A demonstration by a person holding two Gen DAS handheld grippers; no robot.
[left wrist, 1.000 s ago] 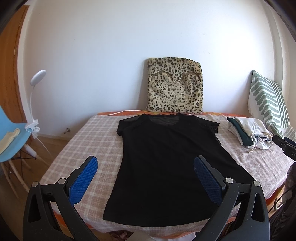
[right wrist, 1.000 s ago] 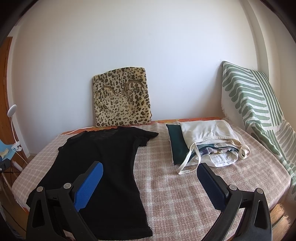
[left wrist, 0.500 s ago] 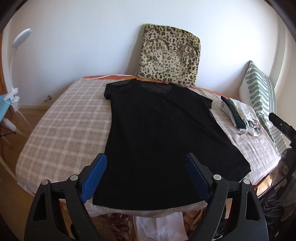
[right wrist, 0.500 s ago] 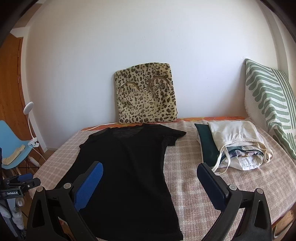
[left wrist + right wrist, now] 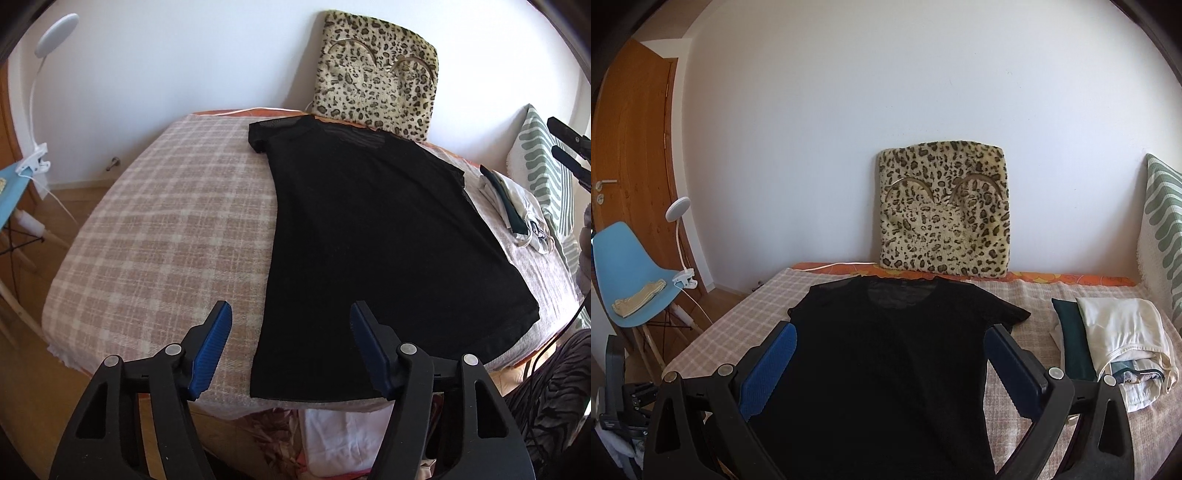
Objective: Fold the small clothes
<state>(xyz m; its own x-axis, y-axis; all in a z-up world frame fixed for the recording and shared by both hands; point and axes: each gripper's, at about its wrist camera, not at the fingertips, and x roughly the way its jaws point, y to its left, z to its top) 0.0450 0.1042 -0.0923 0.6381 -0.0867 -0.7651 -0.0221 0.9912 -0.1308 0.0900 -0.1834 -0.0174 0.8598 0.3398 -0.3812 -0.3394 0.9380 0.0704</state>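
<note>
A black short-sleeved T-shirt [image 5: 373, 236] lies flat on the checked bed cover [image 5: 166, 229], neck toward the wall, hem at the near edge. It also shows in the right wrist view [image 5: 886, 354]. My left gripper [image 5: 291, 314] is open and empty, above the shirt's near left hem corner. My right gripper [image 5: 890, 332] is open and empty, held over the shirt's middle. Its tips show at the right edge of the left wrist view [image 5: 569, 147].
A leopard-print cushion [image 5: 945, 214] leans on the wall behind the shirt. A pile of folded clothes [image 5: 1108, 343] lies on the right of the bed. A green striped pillow [image 5: 1163, 236] stands far right. A blue chair [image 5: 624, 280] and clip lamp [image 5: 677, 210] stand left.
My left gripper has risen and swung left, so it looks down on the shirt's left hem corner. My right gripper has swung left, from the folded pile to over the shirt.
</note>
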